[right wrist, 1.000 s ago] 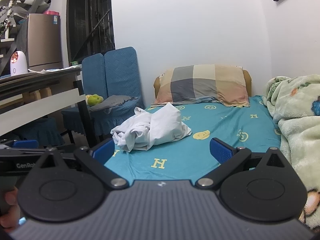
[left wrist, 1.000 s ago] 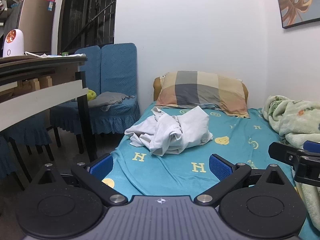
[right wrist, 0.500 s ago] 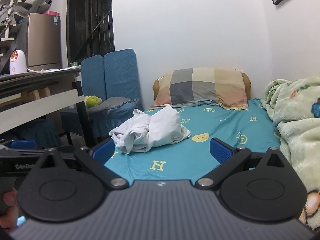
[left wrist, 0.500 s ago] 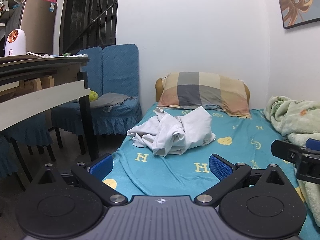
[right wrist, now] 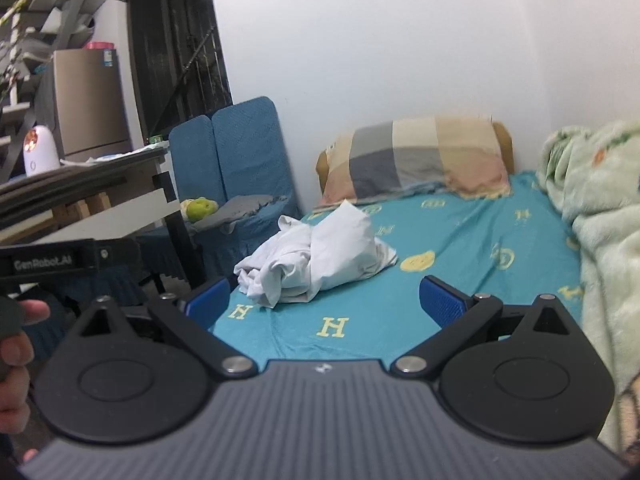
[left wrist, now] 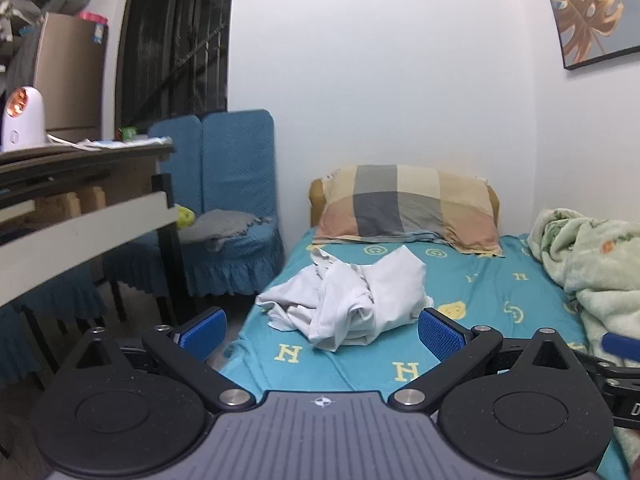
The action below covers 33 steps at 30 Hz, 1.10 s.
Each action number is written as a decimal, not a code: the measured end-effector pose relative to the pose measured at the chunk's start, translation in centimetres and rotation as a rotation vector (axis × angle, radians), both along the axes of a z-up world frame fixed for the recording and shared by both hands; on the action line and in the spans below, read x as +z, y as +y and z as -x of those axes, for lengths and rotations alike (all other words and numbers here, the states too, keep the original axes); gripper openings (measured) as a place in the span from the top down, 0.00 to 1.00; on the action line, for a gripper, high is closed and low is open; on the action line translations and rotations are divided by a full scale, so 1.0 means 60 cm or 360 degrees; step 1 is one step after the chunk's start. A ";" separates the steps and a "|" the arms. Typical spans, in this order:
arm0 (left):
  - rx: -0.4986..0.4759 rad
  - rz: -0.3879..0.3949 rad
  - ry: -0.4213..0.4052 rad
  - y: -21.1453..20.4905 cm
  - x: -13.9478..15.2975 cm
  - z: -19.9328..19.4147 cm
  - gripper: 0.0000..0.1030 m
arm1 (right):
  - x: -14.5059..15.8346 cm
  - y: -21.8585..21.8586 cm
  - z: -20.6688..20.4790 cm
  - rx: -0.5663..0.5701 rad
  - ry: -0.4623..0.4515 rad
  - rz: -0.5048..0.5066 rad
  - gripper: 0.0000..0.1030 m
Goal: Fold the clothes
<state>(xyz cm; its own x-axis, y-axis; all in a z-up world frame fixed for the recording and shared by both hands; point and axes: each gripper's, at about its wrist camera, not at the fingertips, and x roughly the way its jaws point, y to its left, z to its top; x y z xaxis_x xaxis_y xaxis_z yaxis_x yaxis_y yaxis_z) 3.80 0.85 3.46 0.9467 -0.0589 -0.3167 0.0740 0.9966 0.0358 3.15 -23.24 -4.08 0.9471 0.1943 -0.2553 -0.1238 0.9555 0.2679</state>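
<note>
A crumpled white garment lies in a heap on the teal bed sheet, near the bed's left edge; it also shows in the right wrist view. My left gripper is open and empty, held short of the heap. My right gripper is open and empty, also short of the heap and to its right. The right gripper's tip shows at the right edge of the left wrist view. The left gripper's body shows at the left in the right wrist view.
A checked pillow leans at the bed's head. A green fleece blanket is bunched along the right wall. Blue chairs and a desk stand left of the bed. A framed leaf picture hangs at upper right.
Both grippers have moved a little closer to the bed and garment and the views tilted. The right gripper rolled slightly. Both stay open. The garment has not moved.
</note>
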 end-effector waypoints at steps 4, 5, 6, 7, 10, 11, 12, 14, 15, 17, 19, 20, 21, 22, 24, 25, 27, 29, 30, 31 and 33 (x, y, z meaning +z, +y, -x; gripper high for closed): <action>0.0016 0.0085 0.0002 0.024 -0.013 -0.032 0.00 | 0.003 -0.006 -0.074 0.0010 0.0069 -0.0099 0.00; 0.0022 0.0130 0.0021 0.033 -0.020 -0.040 0.00 | 0.002 -0.002 -0.096 0.0005 0.0083 -0.0092 0.00; 0.0020 0.0159 0.0050 0.042 -0.027 -0.049 0.00 | -0.001 0.004 -0.121 0.0004 0.0093 -0.0072 0.00; 0.0016 0.0185 0.0081 0.051 -0.034 -0.058 0.00 | -0.006 0.011 -0.147 0.0003 0.0104 -0.0050 0.00; 0.0016 0.0129 0.0104 0.076 -0.048 -0.084 0.00 | -0.023 0.038 -0.240 0.0000 0.0135 0.0000 0.00; 0.0017 0.0099 0.0100 0.085 -0.052 -0.091 0.00 | -0.028 0.048 -0.275 0.0000 0.0141 0.0012 0.00; 0.0029 0.0102 0.0105 0.097 -0.057 -0.101 0.00 | -0.033 0.059 -0.311 0.0000 0.0141 0.0027 0.00; 0.0054 0.0136 0.0129 0.121 -0.070 -0.121 0.00 | -0.041 0.079 -0.386 -0.0013 0.0122 0.0088 0.00; 0.0070 0.0161 0.0156 0.131 -0.078 -0.132 0.00 | -0.043 0.089 -0.423 -0.0027 0.0105 0.0128 0.00; 0.0099 0.0200 0.0208 0.150 -0.094 -0.154 0.00 | -0.049 0.105 -0.492 -0.0065 0.0089 0.0210 0.00; 0.0105 0.0202 0.0240 0.160 -0.109 -0.172 0.00 | -0.059 0.117 -0.556 -0.0094 0.0109 0.0284 0.01; 0.0106 0.0196 0.0258 0.162 -0.115 -0.179 0.00 | -0.065 0.122 -0.581 -0.0097 0.0111 0.0328 0.07; 0.0106 0.0189 0.0277 0.163 -0.120 -0.187 0.00 | -0.071 0.125 -0.599 -0.0095 0.0118 0.0373 0.11; 0.0102 0.0182 0.0289 0.162 -0.124 -0.191 0.00 | -0.077 0.126 -0.614 -0.0097 0.0130 0.0416 0.23; 0.0092 0.0174 0.0307 0.158 -0.129 -0.196 0.00 | -0.084 0.125 -0.631 -0.0118 0.0182 0.0478 0.46; 0.0088 0.0174 0.0314 0.158 -0.130 -0.198 0.00 | -0.085 0.121 -0.629 -0.0123 0.0191 0.0489 0.57; 0.0082 0.0179 0.0322 0.156 -0.131 -0.199 0.00 | -0.080 0.110 -0.614 -0.0129 0.0181 0.0477 0.77; 0.0078 0.0192 0.0313 0.156 -0.127 -0.195 0.00 | -0.069 0.097 -0.589 -0.0122 0.0193 0.0425 0.93; 0.0075 0.0194 0.0303 0.154 -0.123 -0.191 0.00 | -0.062 0.089 -0.573 -0.0112 0.0196 0.0394 0.94; 0.0072 0.0196 0.0293 0.152 -0.119 -0.187 0.00 | -0.053 0.081 -0.554 -0.0098 0.0193 0.0365 0.96; 0.0062 0.0203 0.0269 0.149 -0.111 -0.178 0.00 | -0.034 0.067 -0.510 -0.0068 0.0180 0.0326 0.96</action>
